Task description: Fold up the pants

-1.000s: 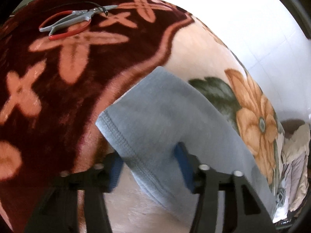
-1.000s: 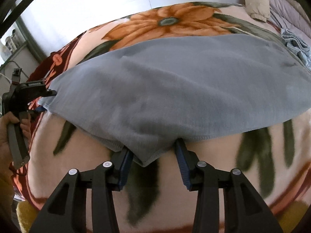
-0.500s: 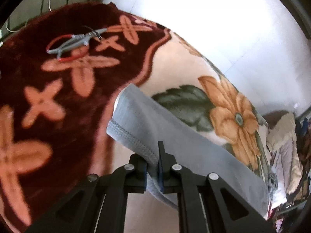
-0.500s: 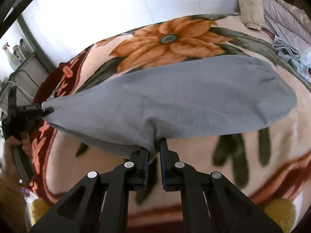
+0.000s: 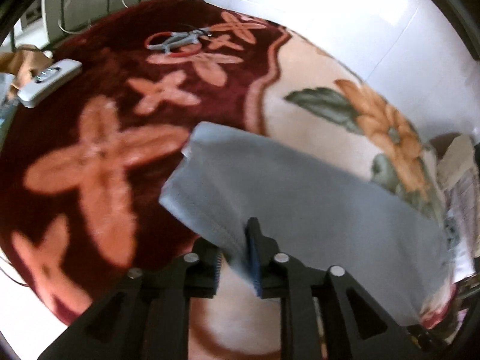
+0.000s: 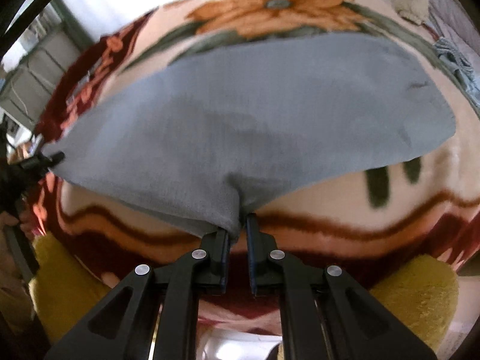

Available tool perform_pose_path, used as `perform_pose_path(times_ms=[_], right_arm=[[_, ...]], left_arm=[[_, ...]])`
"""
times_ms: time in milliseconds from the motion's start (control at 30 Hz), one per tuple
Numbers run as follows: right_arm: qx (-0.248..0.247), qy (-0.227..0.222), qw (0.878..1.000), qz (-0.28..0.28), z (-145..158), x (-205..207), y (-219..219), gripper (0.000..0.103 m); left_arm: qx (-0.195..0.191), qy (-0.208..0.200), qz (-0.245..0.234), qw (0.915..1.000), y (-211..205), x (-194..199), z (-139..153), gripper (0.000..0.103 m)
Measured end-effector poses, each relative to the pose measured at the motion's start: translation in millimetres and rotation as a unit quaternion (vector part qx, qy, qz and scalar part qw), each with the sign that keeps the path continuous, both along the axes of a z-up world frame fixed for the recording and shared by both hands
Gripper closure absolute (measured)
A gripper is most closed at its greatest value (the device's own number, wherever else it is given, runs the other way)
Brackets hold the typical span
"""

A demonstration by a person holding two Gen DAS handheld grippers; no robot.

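The grey pants (image 5: 300, 198) lie stretched across a flowered blanket (image 5: 99, 156) on a bed. My left gripper (image 5: 237, 252) is shut on the pants' hemmed end and holds it lifted above the blanket. My right gripper (image 6: 238, 228) is shut on the near edge of the pants (image 6: 255, 114), which hangs raised between the two grippers. The left gripper (image 6: 49, 159) also shows at the far left of the right wrist view, pinching the cloth's corner. The far right end of the pants rests on the blanket (image 6: 345, 222).
A grey and red hand tool (image 5: 180, 40) and a white remote-like device (image 5: 48, 82) lie on the dark red part of the blanket. Crumpled clothes (image 6: 453, 57) sit at the bed's far right. Yellow fringe (image 6: 417, 297) marks the near blanket edge.
Both grippers, open around the pants' edge a second ago, have shut on it and lifted it. The cloth has been pulled toward the near edge of the bed.
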State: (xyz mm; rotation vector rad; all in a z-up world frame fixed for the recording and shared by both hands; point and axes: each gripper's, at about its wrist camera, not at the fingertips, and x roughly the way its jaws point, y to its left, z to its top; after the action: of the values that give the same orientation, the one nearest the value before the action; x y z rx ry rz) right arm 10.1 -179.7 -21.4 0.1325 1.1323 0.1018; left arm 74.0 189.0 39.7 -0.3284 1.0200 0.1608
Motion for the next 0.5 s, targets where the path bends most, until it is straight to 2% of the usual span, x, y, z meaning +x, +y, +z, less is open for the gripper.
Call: perform_pose_path(times_ms=[133,300,400,500], right_arm=[[-0.021,0.021,1.000,0.007,-16,2,4,0.091],[-0.008,0.032,0.999,0.021,-7,-7,10,0.088],[-0.010,0.013,0.999,0.037,6,-17,14,0.088],[-0.022,-0.026,0.998,0.047,24,-20,16,0.087]], left_arm=[[0.046,0.008,0.019,0.9987,8,-4,10,0.076],[0.065,-0.003,0.029,0.9974,22,-12,30,0.072],[0.064,-0.007,0.024,0.9976,23,-12,41,0.065],[0.056,-0.009,0.005,0.9984,16,-8,46,0.061]])
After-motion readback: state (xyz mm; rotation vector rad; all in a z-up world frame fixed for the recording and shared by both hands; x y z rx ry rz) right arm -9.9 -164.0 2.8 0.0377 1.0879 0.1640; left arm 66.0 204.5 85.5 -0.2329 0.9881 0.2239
